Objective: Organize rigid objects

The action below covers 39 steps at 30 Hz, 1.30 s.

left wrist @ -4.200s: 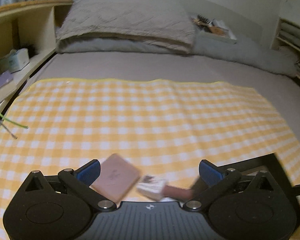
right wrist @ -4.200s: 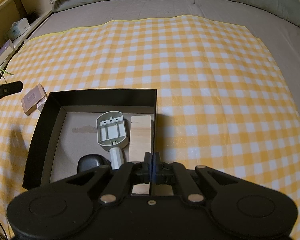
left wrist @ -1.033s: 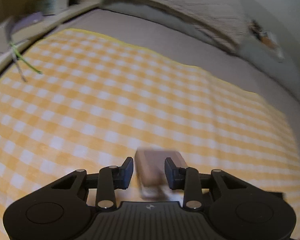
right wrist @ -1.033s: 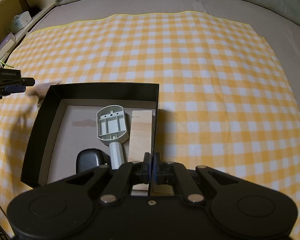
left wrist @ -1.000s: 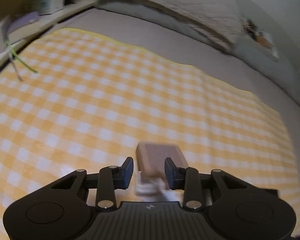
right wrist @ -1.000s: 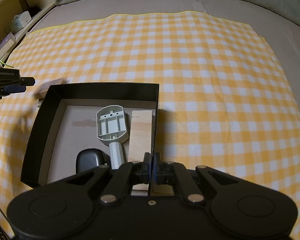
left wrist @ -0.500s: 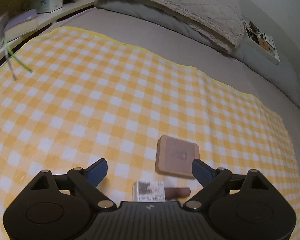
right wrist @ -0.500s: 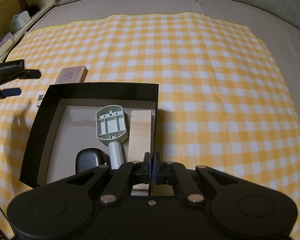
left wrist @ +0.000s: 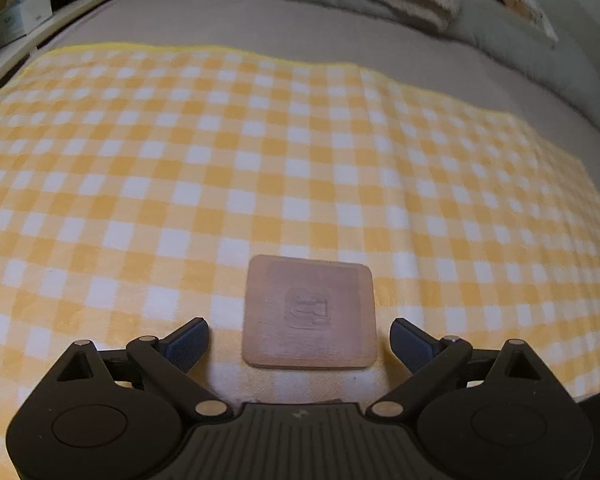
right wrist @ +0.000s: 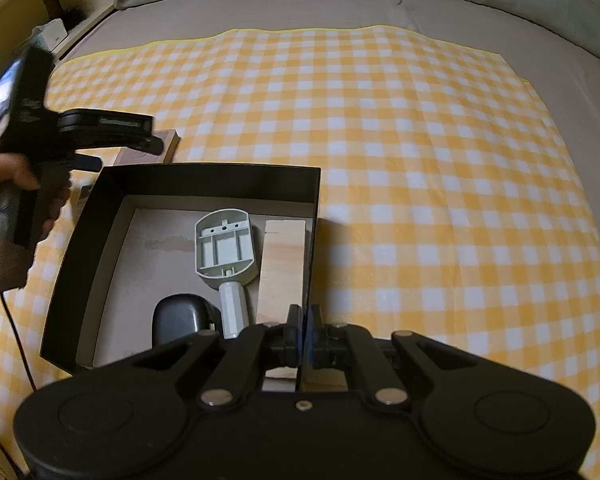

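- The yellow-and-white checked cloth point(right wrist: 400, 128) covers the grey bed, and everything I'm sorting sits on it.
- The black open-topped cardboard box point(right wrist: 216, 178) sits on the cloth in front of my right gripper point(right wrist: 300, 334).
- Inside the box, a pale wooden block point(right wrist: 282, 268) lies along the right wall, long axis running away from me.
- Beside it on the left lies a grey plastic scoop-shaped part point(right wrist: 225, 248), wide end far and stubby handle toward me.
- A rounded black object point(right wrist: 178, 318) sits in the near part of the box; I cannot tell what it is.
- The flat brown rounded-square tile point(left wrist: 310, 312) lies face up on the cloth outside the box, by its far left corner; it is nearly square, so no clear long axis.
- My left gripper point(left wrist: 300, 340) is opening, its fingers spread wide on either side of the tile's near edge, touching nothing.
- My right gripper's fingers are pressed together with nothing between them.
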Motion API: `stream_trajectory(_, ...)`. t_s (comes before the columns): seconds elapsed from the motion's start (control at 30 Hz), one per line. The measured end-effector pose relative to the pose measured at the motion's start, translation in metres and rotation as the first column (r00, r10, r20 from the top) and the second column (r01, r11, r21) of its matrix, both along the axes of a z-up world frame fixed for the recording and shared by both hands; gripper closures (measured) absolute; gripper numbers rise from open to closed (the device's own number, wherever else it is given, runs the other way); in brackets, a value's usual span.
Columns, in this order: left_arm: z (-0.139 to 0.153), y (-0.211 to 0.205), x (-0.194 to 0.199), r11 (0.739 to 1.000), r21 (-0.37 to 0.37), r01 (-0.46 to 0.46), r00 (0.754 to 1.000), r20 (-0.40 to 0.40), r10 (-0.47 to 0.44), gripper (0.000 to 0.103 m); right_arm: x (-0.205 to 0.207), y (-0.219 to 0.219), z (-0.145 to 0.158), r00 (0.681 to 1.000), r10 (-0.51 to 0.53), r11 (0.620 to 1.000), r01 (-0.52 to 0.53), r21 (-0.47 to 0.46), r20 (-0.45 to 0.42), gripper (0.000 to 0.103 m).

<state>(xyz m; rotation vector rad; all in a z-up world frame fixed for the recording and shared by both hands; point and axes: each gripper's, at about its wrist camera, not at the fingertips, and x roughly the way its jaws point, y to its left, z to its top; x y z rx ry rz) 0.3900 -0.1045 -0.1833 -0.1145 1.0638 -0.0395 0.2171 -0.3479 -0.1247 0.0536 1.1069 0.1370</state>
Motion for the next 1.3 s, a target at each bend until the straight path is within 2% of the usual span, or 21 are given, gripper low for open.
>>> stream_trajectory(0.13, -0.005, -0.005, 0.009, 1.0, 0.02, -0.01, 0.999, -0.035, 0.011, 0.006, 0.0, 0.0, 0.0, 1.0, 0.003, 1.0, -0.003, 0.007, 0.0, 0.1)
stream_trajectory(0.2, -0.006, -0.007, 0.011, 0.999, 0.037, -0.009, 0.999, -0.039, 0.01, 0.01, -0.001, -0.001, 0.0, 1.0, 0.004, 1.0, -0.004, 0.01, 0.0, 0.1)
stream_trajectory(0.27, -0.007, -0.007, 0.011, 0.999, 0.042, -0.019, 0.999, -0.028, 0.02, 0.024, 0.0, -0.001, 0.0, 1.0, 0.005, 1.0, -0.005, 0.009, 0.0, 0.1)
stream_trajectory(0.3, -0.007, -0.01, 0.011, 0.998, 0.053, -0.018, 1.0, -0.02, 0.019, 0.027, -0.001, -0.001, 0.0, 1.0, 0.004, 1.0, -0.004, 0.009, -0.001, 0.1)
stream_trajectory(0.37, -0.004, -0.013, 0.01, 0.998, 0.06, 0.0, 1.0, 0.003, 0.0, 0.027, 0.0, -0.001, 0.0, 1.0, 0.003, 1.0, -0.003, 0.009, -0.001, 0.1)
stream_trajectory(0.47, -0.001, -0.012, 0.018, 0.999, 0.032, -0.01, 1.0, 0.006, 0.01, 0.027, -0.001, -0.001, 0.0, 1.0, 0.002, 1.0, -0.002, 0.01, -0.001, 0.1)
stream_trajectory(0.6, 0.01, 0.009, 0.011, 0.998, 0.0, -0.059, 0.998, 0.031, 0.059, 0.027, -0.001, -0.001, 0.0, 1.0, 0.003, 1.0, -0.003, 0.009, 0.0, 0.1)
stream_trajectory(0.83, 0.051, 0.03, -0.016, 0.997, -0.056, -0.055, 0.992, 0.112, 0.061, 0.027, 0.0, -0.002, 0.0, 1.0, 0.002, 1.0, -0.002, 0.014, -0.001, 0.1)
stream_trajectory(0.97, 0.073, 0.025, -0.041, 0.995, -0.101, -0.015, 0.991, 0.133, 0.028, 0.027, 0.0, -0.002, 0.0, 1.0, 0.001, 1.0, -0.001, 0.008, 0.001, 0.1)
stream_trajectory(1.17, 0.095, -0.006, -0.085, 0.984, -0.15, 0.097, 0.988, 0.136, -0.076, 0.027, -0.002, -0.001, -0.001, 1.0, -0.001, 1.0, 0.001, 0.011, 0.004, 0.1)
stream_trajectory(1.3, 0.089, -0.025, -0.109, 0.975, -0.18, 0.13, 0.989, 0.094, -0.115, 0.027, -0.002, -0.002, -0.001, 1.0, -0.005, 1.0, 0.005, 0.01, 0.003, 0.1)
